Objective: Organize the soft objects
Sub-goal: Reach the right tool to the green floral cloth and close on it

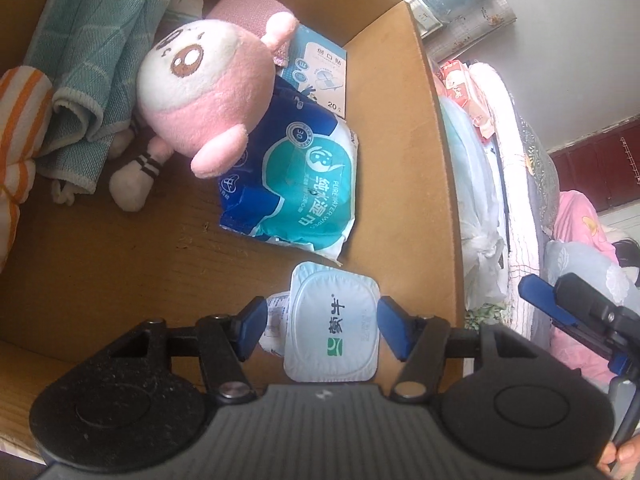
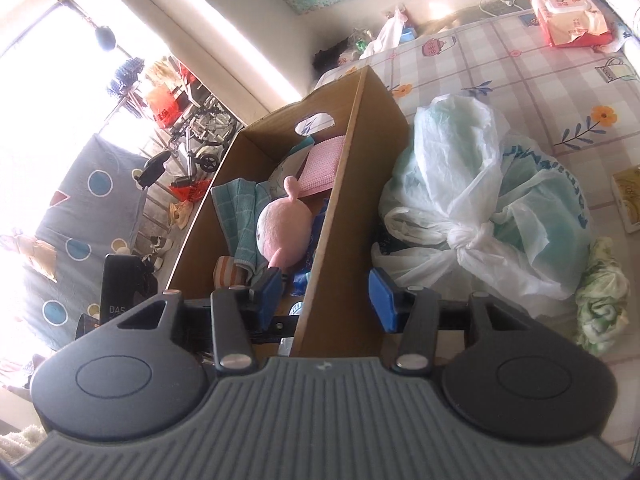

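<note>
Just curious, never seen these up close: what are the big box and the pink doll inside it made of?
The box looks like plain brown corrugated cardboard, matte, with a raw cut edge. The pink doll looks like stuffed plush fabric: fuzzy nap, stitched face.

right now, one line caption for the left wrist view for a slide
Left gripper holds a yogurt cup over a cardboard box containing a pink plush toy, wet wipes and a green towel.

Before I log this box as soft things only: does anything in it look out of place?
Yes. The yogurt cup between the left gripper fingers is a rigid sealed container, and a flat bandage box lies behind the pink plush toy.
</note>
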A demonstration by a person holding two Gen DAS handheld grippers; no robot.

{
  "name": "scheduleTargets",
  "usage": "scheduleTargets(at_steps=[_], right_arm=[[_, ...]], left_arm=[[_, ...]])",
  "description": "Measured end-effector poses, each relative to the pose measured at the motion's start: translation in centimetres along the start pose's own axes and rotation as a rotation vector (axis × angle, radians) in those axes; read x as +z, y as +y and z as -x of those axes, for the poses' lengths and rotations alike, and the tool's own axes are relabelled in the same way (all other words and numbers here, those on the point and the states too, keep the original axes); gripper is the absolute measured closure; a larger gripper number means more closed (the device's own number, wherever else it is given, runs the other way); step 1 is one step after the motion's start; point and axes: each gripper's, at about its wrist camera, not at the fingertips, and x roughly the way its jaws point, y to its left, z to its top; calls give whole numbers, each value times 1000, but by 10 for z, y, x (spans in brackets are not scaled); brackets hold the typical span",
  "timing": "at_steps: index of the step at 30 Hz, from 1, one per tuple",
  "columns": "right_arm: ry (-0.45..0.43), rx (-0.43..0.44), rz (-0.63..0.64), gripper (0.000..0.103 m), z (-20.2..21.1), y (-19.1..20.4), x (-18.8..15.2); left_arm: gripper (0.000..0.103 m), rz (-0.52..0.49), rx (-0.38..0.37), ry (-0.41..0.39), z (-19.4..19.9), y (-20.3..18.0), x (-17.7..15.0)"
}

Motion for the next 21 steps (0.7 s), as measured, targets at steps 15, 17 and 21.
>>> scheduleTargets(at_steps=[15,17,21], right_arm=[[-137,-416,-101,46,12,-122,-41],[-123,-415,-118,46,2,-133,-45],[-103,-393,-169,48,-14,-154,-55]], left_arm=[[20,-443,90,-322,59,-99,-1],[20,-485,89,-314,54,-117,0],[20,-578,93,-267,37,-157,9]])
